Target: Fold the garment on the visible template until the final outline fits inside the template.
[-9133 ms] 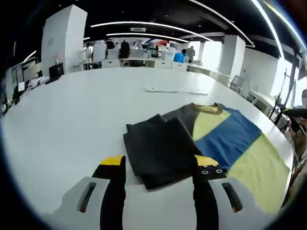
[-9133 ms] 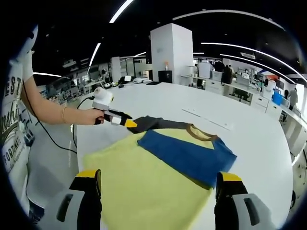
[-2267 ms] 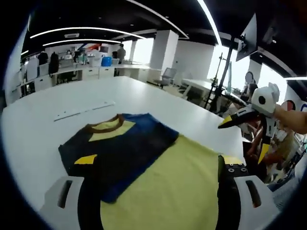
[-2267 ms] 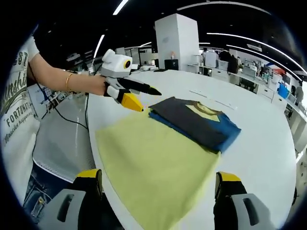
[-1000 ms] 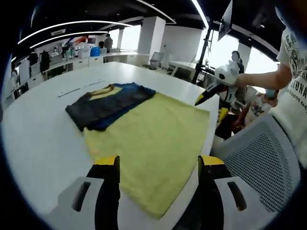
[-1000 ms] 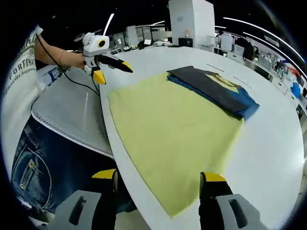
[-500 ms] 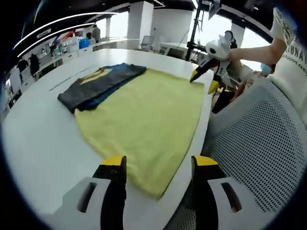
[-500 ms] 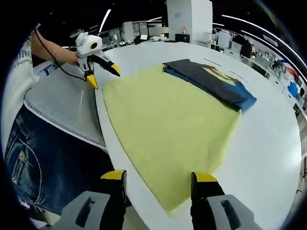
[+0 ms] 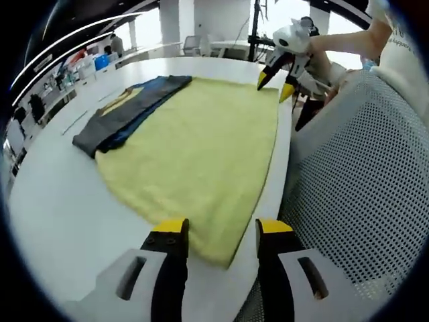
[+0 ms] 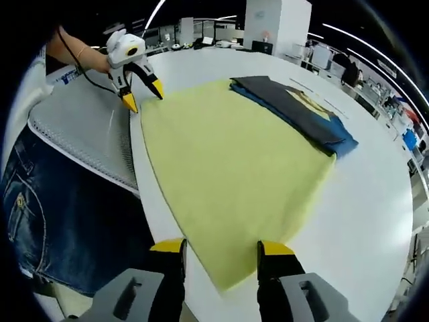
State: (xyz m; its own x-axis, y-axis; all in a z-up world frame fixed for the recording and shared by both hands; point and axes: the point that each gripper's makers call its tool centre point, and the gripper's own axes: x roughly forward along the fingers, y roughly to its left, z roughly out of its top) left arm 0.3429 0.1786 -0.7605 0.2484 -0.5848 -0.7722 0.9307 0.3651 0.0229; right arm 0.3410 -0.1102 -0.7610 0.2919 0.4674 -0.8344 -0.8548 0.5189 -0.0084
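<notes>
**Left gripper view: each gripper sits at a hem corner, shirt running away from you**

Left gripper view puts your left gripper [image 9: 218,231] over the near corner of the shirt [image 9: 194,147], jaws spread a little, one on either side of the corner's tip. Whether they touch the cloth you cannot tell from here. Your right gripper [image 9: 275,86] shows at the far corner of the same hem, jaws parted, tips just beside the cloth edge.

In the right gripper view, your right gripper [image 10: 221,251] straddles its own hem corner in the same way, and your left gripper [image 10: 144,94] hangs at the other corner, jaws apart.

The shirt [image 10: 234,154] lies flat on the white table [image 10: 375,201] with its hem along the table edge nearest you. Its long axis runs from that hem out to the collar, where the dark sleeves [image 10: 291,107] are folded in across the chest. So the cloth lies straight ahead of both grippers, and each is equally close to its corner; a lift-and-carry toward the collar looks like the next fold.

Hard to make out: no template outline shows on the table under or around the shirt. A mesh chair back [image 9: 348,174] crowds the table edge beside the hem.
</notes>
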